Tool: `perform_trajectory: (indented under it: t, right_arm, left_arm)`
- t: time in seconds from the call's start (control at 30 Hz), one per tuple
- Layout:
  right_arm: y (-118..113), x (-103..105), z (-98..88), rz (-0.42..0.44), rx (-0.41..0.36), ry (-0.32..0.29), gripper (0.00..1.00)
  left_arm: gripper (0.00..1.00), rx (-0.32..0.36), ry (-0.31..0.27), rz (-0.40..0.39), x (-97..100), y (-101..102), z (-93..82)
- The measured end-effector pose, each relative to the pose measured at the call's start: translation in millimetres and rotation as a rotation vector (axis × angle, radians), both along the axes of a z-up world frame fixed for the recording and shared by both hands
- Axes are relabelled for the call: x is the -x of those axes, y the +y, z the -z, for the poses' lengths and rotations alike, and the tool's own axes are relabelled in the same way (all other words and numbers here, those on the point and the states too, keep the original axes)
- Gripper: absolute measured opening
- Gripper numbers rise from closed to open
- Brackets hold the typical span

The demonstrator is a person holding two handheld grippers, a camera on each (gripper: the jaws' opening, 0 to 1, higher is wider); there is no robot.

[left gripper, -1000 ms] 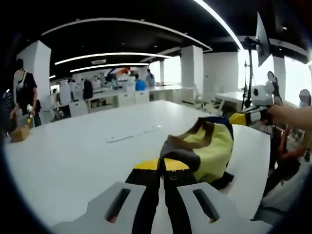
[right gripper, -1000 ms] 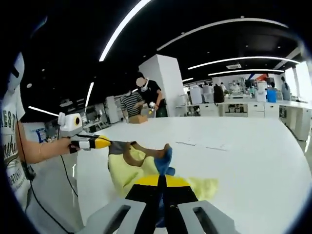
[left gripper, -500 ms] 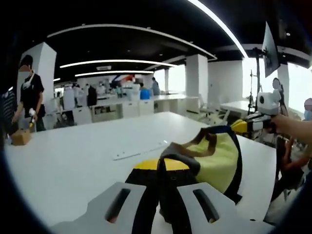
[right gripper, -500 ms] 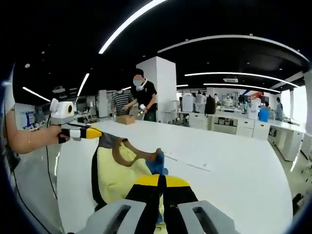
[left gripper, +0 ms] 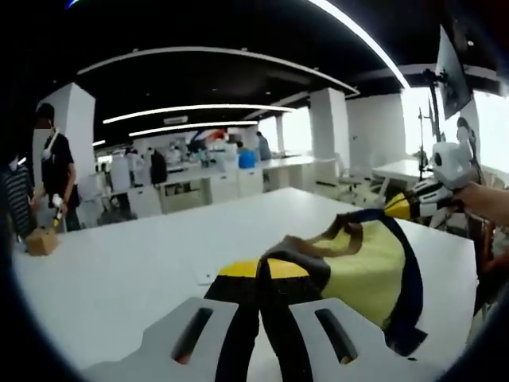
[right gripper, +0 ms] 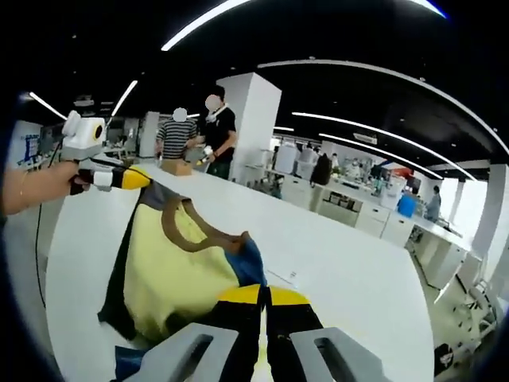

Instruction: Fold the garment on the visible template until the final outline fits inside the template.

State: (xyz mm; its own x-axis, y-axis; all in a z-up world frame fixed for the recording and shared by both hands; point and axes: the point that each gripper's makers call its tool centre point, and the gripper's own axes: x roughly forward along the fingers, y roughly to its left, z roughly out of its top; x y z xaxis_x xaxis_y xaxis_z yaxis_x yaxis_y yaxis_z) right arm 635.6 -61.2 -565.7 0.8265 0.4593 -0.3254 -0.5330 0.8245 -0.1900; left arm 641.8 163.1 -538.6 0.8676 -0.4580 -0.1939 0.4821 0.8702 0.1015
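- The white counter (left gripper: 143, 263) spreads wide around the work; a pale flat strip (right gripper: 284, 276) lies on it past the cloth, partly hidden by the cloth in the left gripper view.
- Two people (right gripper: 199, 135) stand at the counter's far end beside a small brown box (left gripper: 40, 241); a white pillar (right gripper: 246, 127) and rows of desks stand behind them.
- The garment (left gripper: 362, 263) hangs stretched between the two claws, lifted above the counter, its long axis running from one claw to the other and its loose end drooping down toward the counter surface.
- It is pale yellow with dark navy edging, a brown band at the neck and a blue patch (right gripper: 248, 267).
- The left claw (left gripper: 264, 274) is clenched on a dark fold of the garment.
- The right claw (right gripper: 264, 298) is clenched on the garment's edge by the blue patch.
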Motion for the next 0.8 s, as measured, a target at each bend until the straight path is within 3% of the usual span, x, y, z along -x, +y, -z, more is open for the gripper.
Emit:
perform_trajectory:
  t: [0.27,0.5,0.6,0.8]
  right_arm:
    - [-15.6,-51.5,19.9,0.118,0.004,0.009,0.0]
    - [-29.3,-83.6,53.2,0.194,0.009,0.048,0.0]
    - [-34.1,-98.2,70.5,0.222,0.002,0.069,0.0]
    - [-40.4,-114.9,104.2,0.287,0.001,0.119,0.0]
  left_arm:
    - [0.0,-0.055,-0.009,-0.023,-48.1,-9.3,21.6]
    - [0.0,-0.059,0.035,-0.027,-84.6,-17.4,53.4]
    - [0.0,-0.094,0.056,-0.038,-99.8,-17.8,71.1]
    - [0.0,-0.067,0.129,-0.057,-121.6,-17.5,107.4]
